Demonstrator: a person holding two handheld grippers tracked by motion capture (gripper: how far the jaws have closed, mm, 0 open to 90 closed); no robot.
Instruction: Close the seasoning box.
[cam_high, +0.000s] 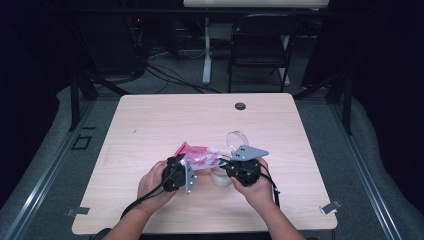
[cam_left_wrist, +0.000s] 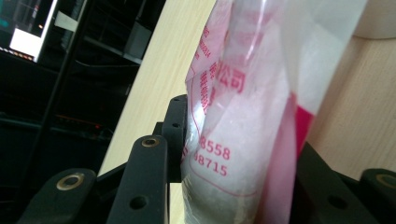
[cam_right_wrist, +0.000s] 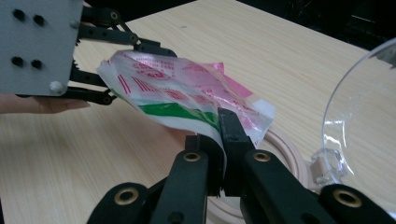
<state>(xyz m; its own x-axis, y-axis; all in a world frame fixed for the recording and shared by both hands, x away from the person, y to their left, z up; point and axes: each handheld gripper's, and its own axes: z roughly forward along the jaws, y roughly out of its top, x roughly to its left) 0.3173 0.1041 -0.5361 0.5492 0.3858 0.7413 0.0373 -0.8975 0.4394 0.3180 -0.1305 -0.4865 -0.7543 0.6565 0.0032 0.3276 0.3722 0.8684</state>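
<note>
Two grippers are sharing one plastic bag (cam_high: 198, 156).
Left gripper (cam_left_wrist: 233, 154) and right gripper (cam_right_wrist: 219, 135) are each clamping it above one jar (cam_high: 220, 176).

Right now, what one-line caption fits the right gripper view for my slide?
Right tool pinches one end of a printed plastic bag above a round container; the left tool holds the other end.

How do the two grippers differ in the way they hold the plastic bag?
The right gripper pinches a thin edge of the plastic bag with its jaws almost together; the left gripper has its jaws wider, around the bag's bulky, filled part. The right gripper is over the round container; the left gripper is over the bare table. Both hold the same bag, at opposite ends.
</note>
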